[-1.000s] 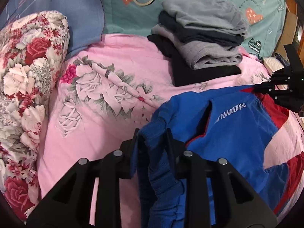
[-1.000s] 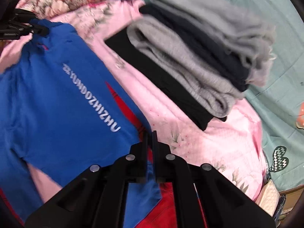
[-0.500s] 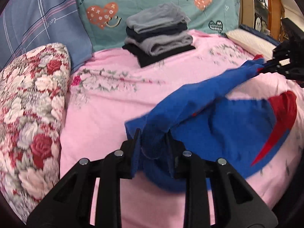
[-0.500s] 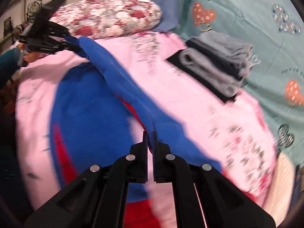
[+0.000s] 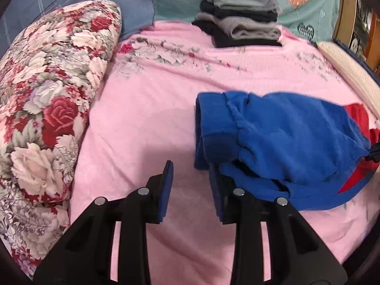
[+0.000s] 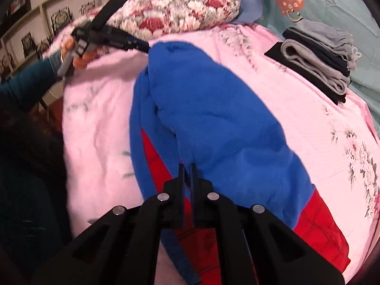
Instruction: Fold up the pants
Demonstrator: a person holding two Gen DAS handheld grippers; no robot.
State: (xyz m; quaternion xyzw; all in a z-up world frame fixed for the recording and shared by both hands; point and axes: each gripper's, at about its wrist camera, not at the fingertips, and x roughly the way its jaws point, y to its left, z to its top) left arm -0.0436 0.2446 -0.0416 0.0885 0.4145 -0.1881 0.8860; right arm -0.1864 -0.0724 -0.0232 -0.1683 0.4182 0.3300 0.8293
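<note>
The blue pants [image 5: 285, 137] with red panels lie doubled over on the pink bedsheet [image 5: 147, 118], right of centre in the left wrist view. My left gripper [image 5: 190, 174] is open just left of their ribbed waistband, nothing between its pads; its right finger touches the cloth's edge. In the right wrist view my right gripper [image 6: 187, 166] is shut on a fold of the pants [image 6: 213, 109] near their red part. The left gripper [image 6: 145, 46], held by a hand, sits at the pants' far end. The right gripper's tip [image 5: 374, 153] shows at the frame's right edge.
A stack of folded grey and black clothes [image 5: 239, 16] [image 6: 318, 54] sits at the head of the bed against teal heart-print pillows [image 5: 308, 4]. A floral quilt roll [image 5: 47, 95] lines the left side. A person's hand and teal sleeve [image 6: 26, 83] are at the bed's edge.
The left gripper has opened and let go of the waistband. The pants, stretched in the air between both grippers before, now lie folded over on the bed. The right gripper stays shut on them.
</note>
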